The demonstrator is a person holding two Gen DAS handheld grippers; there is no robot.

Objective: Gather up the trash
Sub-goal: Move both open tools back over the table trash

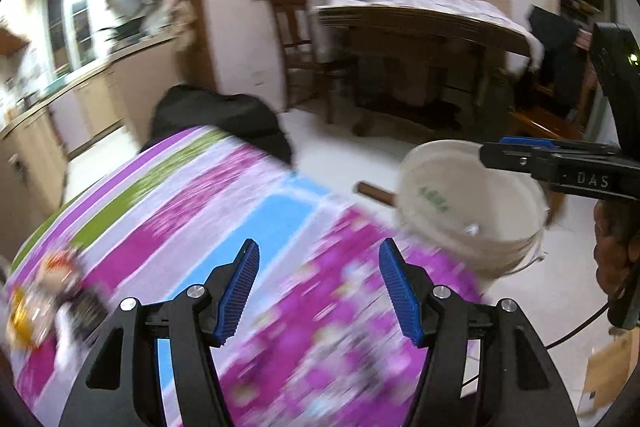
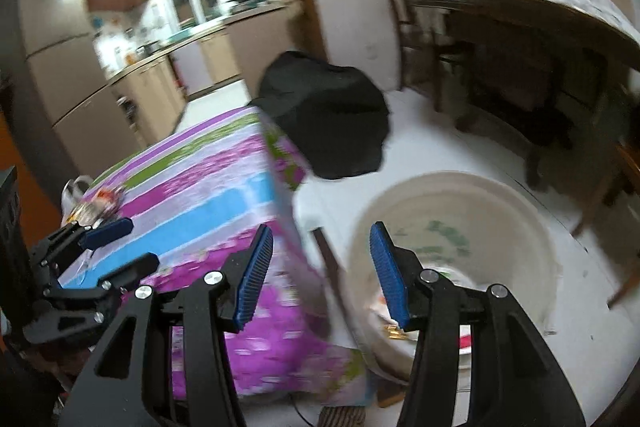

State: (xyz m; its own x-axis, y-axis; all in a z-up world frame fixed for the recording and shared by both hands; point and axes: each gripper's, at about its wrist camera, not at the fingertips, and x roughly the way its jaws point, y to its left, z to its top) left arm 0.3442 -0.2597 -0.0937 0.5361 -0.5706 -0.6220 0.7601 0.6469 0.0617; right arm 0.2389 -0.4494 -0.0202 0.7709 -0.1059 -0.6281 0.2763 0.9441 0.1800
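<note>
Your kitchen-side table [image 1: 240,211], under its floral cloth, has wrappers [image 1: 44,299] at its far left edge; the white bucket [image 2: 500,211] (some trash inside) stands on the floor beside it. Your left gripper [image 1: 318,291] and right gripper [image 2: 320,275] are both spread, empty. Everything's blurred, so swinging fast risks clipping the bucket.

Both claws are spread wide and hold nothing, the left claw [image 1: 319,287] beside the right claw [image 2: 321,275].

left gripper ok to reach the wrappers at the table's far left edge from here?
Probably yes. The left gripper is open over the tablecloth, and nothing stands between it and the wrappers. Motion blur hides their exact shape.
</note>
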